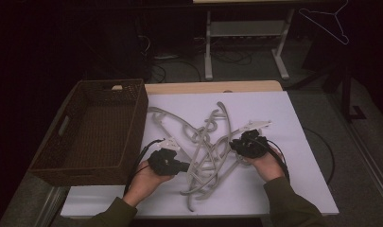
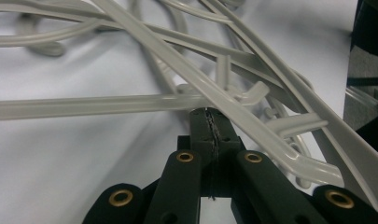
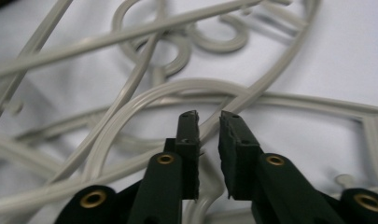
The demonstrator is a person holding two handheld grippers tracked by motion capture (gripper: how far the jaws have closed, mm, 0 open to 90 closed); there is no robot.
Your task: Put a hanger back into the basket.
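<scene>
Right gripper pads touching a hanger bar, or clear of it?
Apart. The right gripper view shows the right gripper with a gap between its jaws and nothing between the pads; the grey hangers lie beyond and below the tips.

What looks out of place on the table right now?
The pale grey plastic hangers lie in a tangled heap on the white table cover, hooks and arms interlocked, not sorted. The dark woven wicker basket beside them holds none. One more thin hanger hangs apart at the far right.

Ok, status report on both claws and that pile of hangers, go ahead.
Left claw shut, tips against the hangers, nothing seen gripped. Right claw slightly open, empty, a hanger bar just beyond. Hangers tangled on the white sheet. Wicker basket left of pile.
</scene>
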